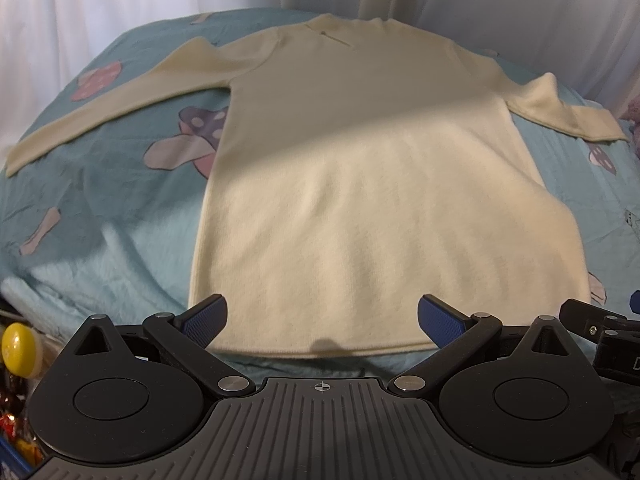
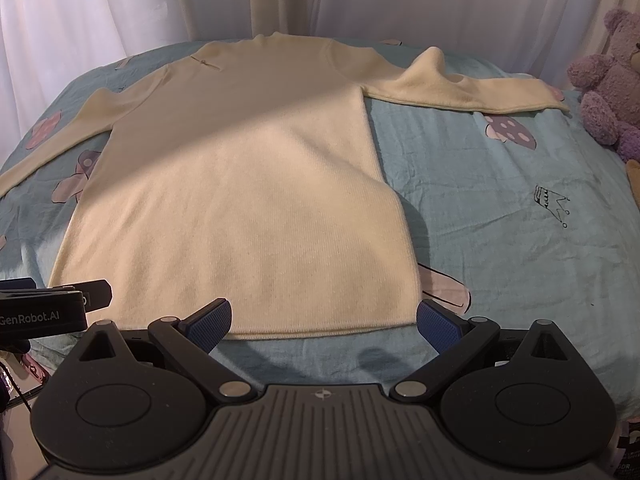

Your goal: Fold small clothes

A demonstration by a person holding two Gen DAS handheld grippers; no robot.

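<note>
A cream long-sleeved knit sweater (image 1: 360, 184) lies flat on the bed, hem toward me, collar at the far end, both sleeves spread outward. It also shows in the right wrist view (image 2: 248, 200). My left gripper (image 1: 322, 322) is open and empty, hovering just above the hem near its middle. My right gripper (image 2: 324, 320) is open and empty at the hem's right corner. The left gripper's body (image 2: 44, 308) shows at the left edge of the right wrist view, and the right gripper's body (image 1: 600, 328) at the right edge of the left wrist view.
The bed has a light blue sheet (image 2: 500, 208) printed with mushrooms. A purple teddy bear (image 2: 612, 80) sits at the far right. White curtains (image 2: 160, 4) hang behind the bed. A yellow object (image 1: 18, 344) and clutter lie off the bed's left front edge.
</note>
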